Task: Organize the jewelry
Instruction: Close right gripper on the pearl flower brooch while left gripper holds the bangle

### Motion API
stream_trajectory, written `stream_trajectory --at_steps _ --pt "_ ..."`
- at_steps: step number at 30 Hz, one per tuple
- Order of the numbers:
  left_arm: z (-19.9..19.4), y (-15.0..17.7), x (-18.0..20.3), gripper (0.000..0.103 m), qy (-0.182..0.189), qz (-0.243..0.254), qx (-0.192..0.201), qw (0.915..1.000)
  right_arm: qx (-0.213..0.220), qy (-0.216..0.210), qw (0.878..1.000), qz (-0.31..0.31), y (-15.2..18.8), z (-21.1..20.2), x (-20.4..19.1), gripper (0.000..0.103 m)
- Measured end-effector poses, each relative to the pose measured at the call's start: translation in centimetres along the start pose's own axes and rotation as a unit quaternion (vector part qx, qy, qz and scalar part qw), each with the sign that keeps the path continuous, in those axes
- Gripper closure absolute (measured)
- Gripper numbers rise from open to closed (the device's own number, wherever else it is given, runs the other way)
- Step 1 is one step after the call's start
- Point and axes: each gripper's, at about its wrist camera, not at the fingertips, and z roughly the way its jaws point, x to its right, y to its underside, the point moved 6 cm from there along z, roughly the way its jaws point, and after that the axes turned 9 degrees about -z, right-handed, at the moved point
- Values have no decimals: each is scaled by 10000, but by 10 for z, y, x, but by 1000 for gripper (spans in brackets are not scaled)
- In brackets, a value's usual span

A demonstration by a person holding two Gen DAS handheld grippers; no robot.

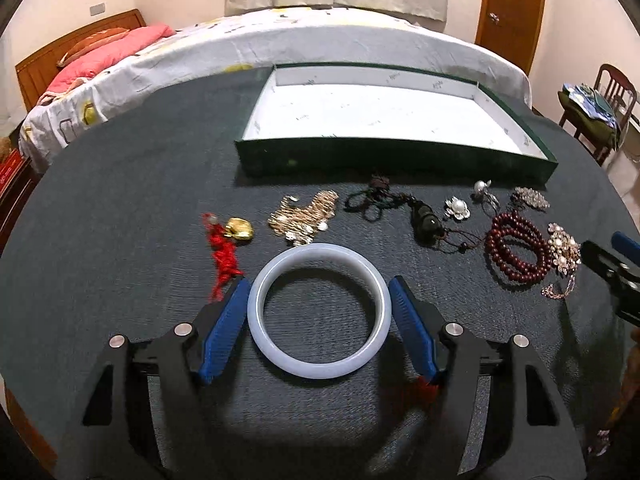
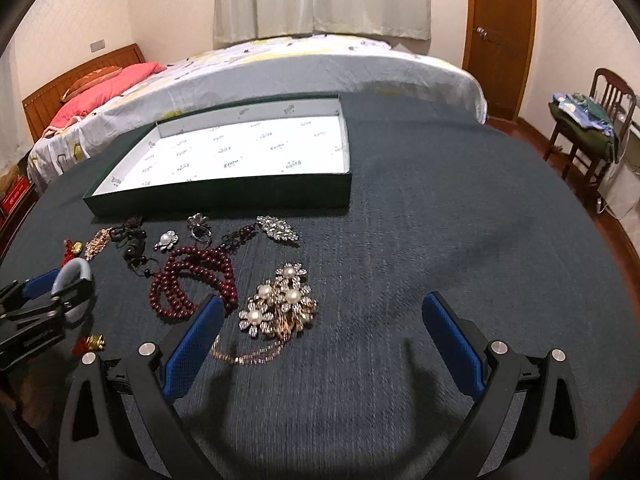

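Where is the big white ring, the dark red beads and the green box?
white bangle [image 1: 320,370]: left wrist view, on its near rim.
red bead strand [image 2: 188,276]: right wrist view, on the coiled beads.
green tray [image 2: 224,202]: right wrist view, on its front wall.

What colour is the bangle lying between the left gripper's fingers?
The bangle is a pale, milky bluish white, shown best in the left wrist view.
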Motion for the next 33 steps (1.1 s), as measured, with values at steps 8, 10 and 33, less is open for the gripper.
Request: stream_trajectory --at_steps 8,10,33 --pt "-3 -5 -10 34 -35 -102 56 9999 -253 -151 9996 -16 -5 19 -1 43" --pt "-3 -5 -10 34 -34 -112 54 9999 -267 -194 9995 -34 -5 20 -3 43" --pt "0 -3 -11 34 -50 -131 41 9999 -95 -634 9979 -110 -5 5 -16 81"
